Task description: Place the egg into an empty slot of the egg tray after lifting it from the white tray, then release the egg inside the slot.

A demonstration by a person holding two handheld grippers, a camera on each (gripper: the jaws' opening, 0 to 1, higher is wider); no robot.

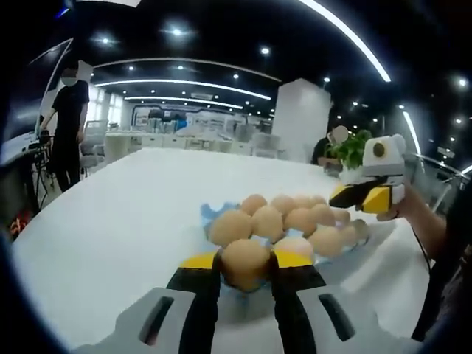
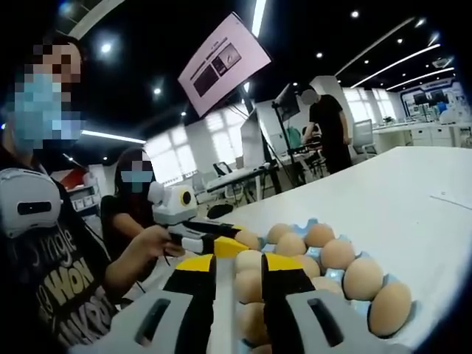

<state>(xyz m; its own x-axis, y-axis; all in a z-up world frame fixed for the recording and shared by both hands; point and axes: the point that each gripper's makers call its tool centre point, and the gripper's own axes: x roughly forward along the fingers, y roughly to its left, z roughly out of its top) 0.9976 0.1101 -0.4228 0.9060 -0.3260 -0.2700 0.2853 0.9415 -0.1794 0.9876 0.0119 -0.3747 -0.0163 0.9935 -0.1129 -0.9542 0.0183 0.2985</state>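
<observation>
I count about eleven eggs [image 1: 268, 222] in one blue egg tray [image 1: 209, 214], one on one white table [image 1: 110, 221], two grippers [image 1: 245, 274], three bystanders [image 1: 68, 118].

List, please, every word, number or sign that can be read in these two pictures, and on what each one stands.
"WON": on the person's dark shirt, right gripper view; the other letters there are cut off or blurred.
Hanging screen, right gripper view: it shows pictures and lines, too small to read.
Left gripper view: no readable text.

Eggs [image 1: 301, 219] in tray [image 1: 209, 214] on table [image 1: 118, 214]
</observation>
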